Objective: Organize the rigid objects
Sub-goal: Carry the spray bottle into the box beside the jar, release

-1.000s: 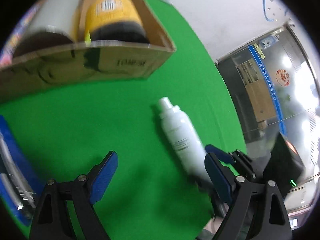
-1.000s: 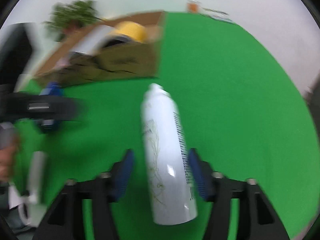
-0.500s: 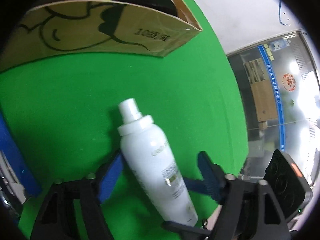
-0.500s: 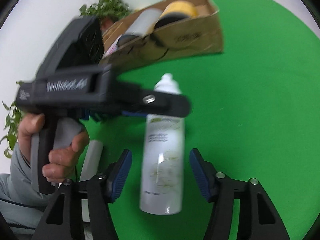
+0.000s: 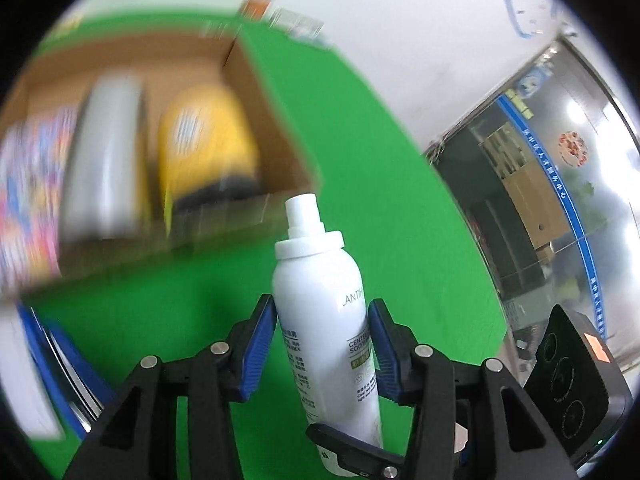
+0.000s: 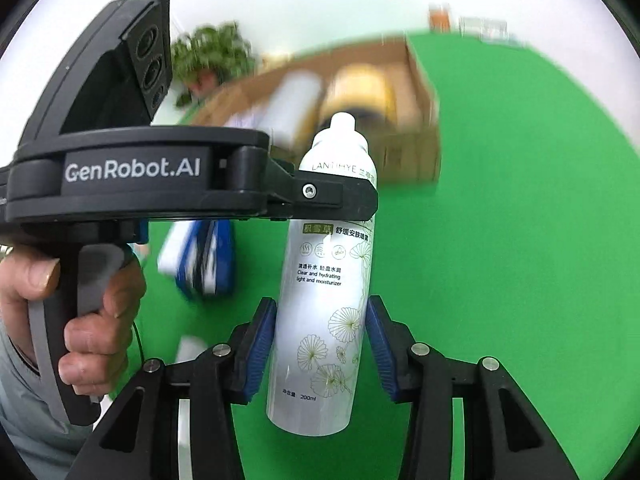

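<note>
A white spray bottle [image 5: 324, 320] with a white nozzle cap is held off the green table by both grippers. My left gripper [image 5: 322, 340] is shut on its body, blue pads against both sides. My right gripper [image 6: 320, 344] is shut on the lower part of the same bottle [image 6: 328, 280]. The left gripper's black body [image 6: 160, 184] crosses the right wrist view and grips the bottle higher up. A cardboard box [image 5: 256, 92] lies behind, blurred, holding a yellow container [image 5: 204, 152] and a grey cylinder [image 5: 104, 152].
A colourful pack [image 5: 28, 184] lies at the box's left end. A blue and white object [image 6: 200, 256] lies on the green cloth [image 6: 500, 240] left of the bottle. A plant [image 6: 212, 56] stands behind the box. Glass doors [image 5: 560, 184] are at the right.
Both grippers closed on the white bottle, which was lying on the cloth. It is now lifted off the table, nozzle pointing toward the box.
</note>
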The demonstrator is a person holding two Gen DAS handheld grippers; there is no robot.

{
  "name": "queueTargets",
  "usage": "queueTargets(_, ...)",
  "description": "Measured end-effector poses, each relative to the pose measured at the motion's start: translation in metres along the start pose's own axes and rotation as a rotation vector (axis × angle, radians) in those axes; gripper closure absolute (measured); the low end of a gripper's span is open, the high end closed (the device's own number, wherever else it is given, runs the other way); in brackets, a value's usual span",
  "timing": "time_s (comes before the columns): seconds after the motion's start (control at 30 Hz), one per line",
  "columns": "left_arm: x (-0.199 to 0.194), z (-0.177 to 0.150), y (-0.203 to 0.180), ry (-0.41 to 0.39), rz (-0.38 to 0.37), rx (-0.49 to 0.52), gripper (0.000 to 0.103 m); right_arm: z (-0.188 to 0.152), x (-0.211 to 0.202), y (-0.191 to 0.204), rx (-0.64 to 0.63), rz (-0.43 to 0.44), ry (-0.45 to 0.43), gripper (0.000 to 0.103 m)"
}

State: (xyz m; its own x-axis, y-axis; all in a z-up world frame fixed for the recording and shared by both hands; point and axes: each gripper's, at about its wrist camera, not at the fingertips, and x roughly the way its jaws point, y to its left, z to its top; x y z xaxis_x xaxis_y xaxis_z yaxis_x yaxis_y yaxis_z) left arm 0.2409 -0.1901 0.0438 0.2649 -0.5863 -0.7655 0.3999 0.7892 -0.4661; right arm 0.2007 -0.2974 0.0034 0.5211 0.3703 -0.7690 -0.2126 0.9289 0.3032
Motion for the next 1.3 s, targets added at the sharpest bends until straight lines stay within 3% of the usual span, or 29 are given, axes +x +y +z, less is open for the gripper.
queueTargets(0.1,-0.021,0.049,-0.017,-0.071,0.016,0.077,0.057,0.046,-0.022,0.003,-0.035,-0.026,-0.083,0.06)
queueTargets(0.23,-0.029,0.112,-0.015,-0.116,0.04,0.09,0.057,0.118,-0.025,-0.009,-0.05,-0.004,-0.091,0.06)
queueTargets(0.37,-0.003,0.153,0.003,-0.062,0.048,0.063,0.058,0.162,0.004,-0.027,-0.054,-0.028,-0.028,0.06)
queueTargets(0.57,0.06,0.166,0.043,0.061,-0.02,-0.053,0.058,0.171,0.049,-0.061,-0.031,-0.066,0.068,0.06)
queueTargets(0.73,0.087,0.162,0.068,0.137,-0.026,-0.12,0.058,0.167,0.083,-0.064,-0.021,-0.08,0.132,0.06)
queueTargets(0.9,0.102,0.158,0.079,0.192,-0.003,-0.134,0.058,0.158,0.113,-0.061,-0.032,-0.117,0.183,0.06)
queueTargets(1.23,0.106,0.162,0.086,0.222,0.02,-0.131,0.057,0.159,0.12,-0.047,-0.031,-0.176,0.21,0.059)
queueTargets(1.3,0.097,0.16,0.084,0.218,0.007,-0.135,0.057,0.158,0.111,-0.04,-0.023,-0.167,0.195,0.052)
